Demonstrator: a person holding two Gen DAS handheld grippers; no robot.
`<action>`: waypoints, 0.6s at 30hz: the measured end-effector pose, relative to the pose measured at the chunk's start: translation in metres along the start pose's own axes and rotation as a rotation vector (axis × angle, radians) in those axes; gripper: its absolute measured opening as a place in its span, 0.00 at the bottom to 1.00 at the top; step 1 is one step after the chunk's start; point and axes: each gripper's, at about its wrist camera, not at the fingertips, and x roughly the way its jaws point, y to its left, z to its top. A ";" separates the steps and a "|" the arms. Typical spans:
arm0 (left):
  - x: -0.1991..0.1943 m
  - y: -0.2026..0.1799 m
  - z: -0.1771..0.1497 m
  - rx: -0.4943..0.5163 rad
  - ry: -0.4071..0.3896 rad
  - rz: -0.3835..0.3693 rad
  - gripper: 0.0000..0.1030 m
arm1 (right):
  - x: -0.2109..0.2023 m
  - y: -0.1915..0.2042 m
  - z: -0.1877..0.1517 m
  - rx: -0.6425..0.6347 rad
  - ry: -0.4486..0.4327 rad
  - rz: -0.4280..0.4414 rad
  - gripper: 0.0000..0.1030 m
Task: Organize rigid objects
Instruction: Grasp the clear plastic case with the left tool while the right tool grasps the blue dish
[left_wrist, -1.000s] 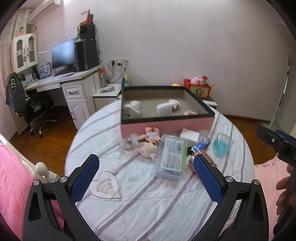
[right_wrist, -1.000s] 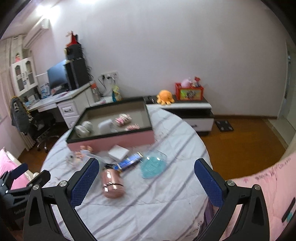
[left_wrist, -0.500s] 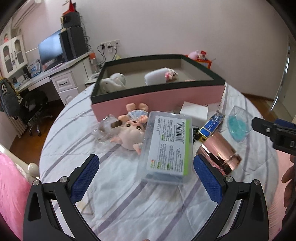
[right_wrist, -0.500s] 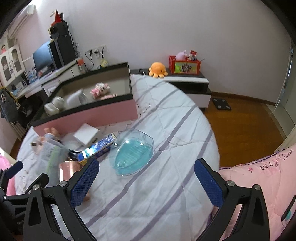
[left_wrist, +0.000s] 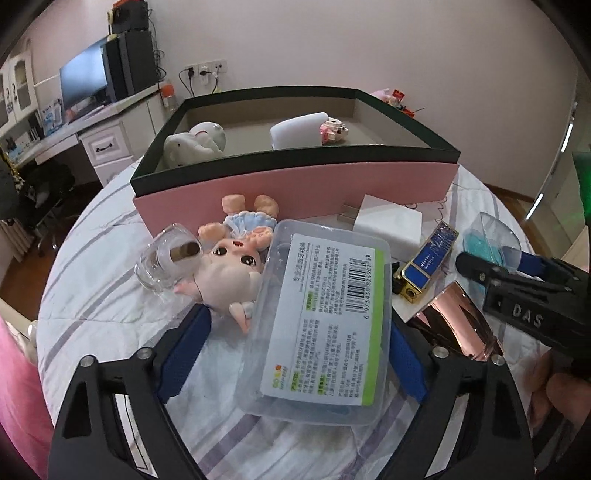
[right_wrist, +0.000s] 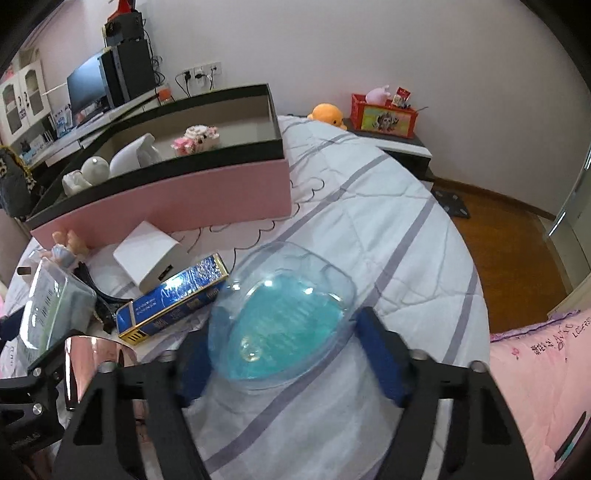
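A clear plastic case with a green-and-white label (left_wrist: 325, 314) lies on the round table between the open fingers of my left gripper (left_wrist: 295, 354); the blue pads stand beside it, contact unclear. A clear heart-shaped dish with a blue inside (right_wrist: 277, 314) sits between the open fingers of my right gripper (right_wrist: 284, 362). A pink box with a dark rim (left_wrist: 295, 177) stands behind; it holds a white elephant figure (left_wrist: 195, 146), a white block and a small pink toy.
A piglet doll (left_wrist: 229, 266), a clear glass jar (left_wrist: 166, 258), a white box (left_wrist: 388, 225), a blue and gold lighter (left_wrist: 428, 264) and a rose-gold shiny object (left_wrist: 461, 325) lie by the case. A desk with a monitor stands behind left.
Both grippers have moved forward and down to the table. The left now straddles the plastic case, the right straddles the blue heart dish. Both sets of fingers have narrowed.
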 end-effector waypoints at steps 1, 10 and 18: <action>0.000 0.000 -0.001 -0.001 0.003 -0.010 0.82 | -0.001 0.000 0.000 0.000 -0.002 0.003 0.64; -0.017 0.009 -0.013 -0.018 -0.011 -0.077 0.67 | -0.021 -0.010 -0.013 0.027 -0.016 0.040 0.64; -0.050 0.022 -0.018 -0.034 -0.059 -0.095 0.64 | -0.050 -0.006 -0.013 0.030 -0.054 0.056 0.64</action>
